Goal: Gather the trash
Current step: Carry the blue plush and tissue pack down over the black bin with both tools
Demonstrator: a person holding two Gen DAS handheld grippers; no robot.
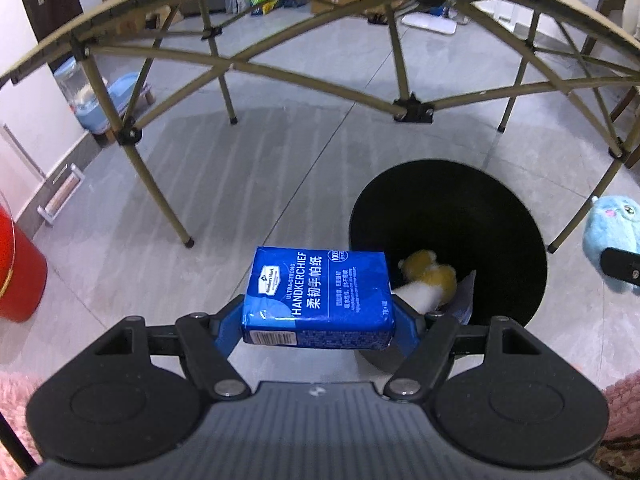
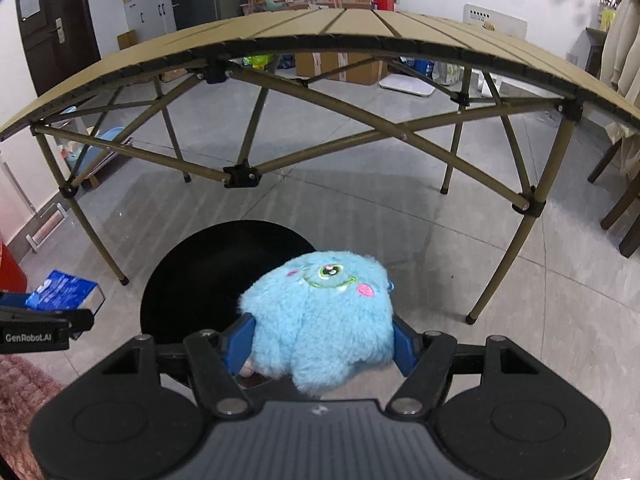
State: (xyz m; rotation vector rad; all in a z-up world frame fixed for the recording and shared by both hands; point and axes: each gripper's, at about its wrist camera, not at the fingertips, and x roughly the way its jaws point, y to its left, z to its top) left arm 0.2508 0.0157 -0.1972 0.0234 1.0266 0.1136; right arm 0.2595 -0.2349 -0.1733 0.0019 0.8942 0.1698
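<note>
My left gripper [image 1: 318,322] is shut on a blue handkerchief tissue pack [image 1: 318,296], held crosswise between its blue pads just left of a round black bin [image 1: 460,216] on the floor. Inside the bin lie a yellow and white plush toy [image 1: 430,278] and a blue wrapper [image 1: 464,296]. My right gripper [image 2: 320,344] is shut on a fluffy light-blue plush toy [image 2: 320,320] over the right part of the bin [image 2: 200,280]. The tissue pack [image 2: 60,290] and left gripper show at the left edge of the right wrist view. The blue plush [image 1: 610,236] shows at the right edge of the left wrist view.
A tan folding table [image 2: 320,28] with crossed legs [image 2: 112,256] stands right behind the bin. A red container [image 1: 16,272] is at the left. A pink rug [image 2: 20,400] lies near me. Boxes [image 2: 340,66] and a dark chair [image 2: 624,208] stand farther off.
</note>
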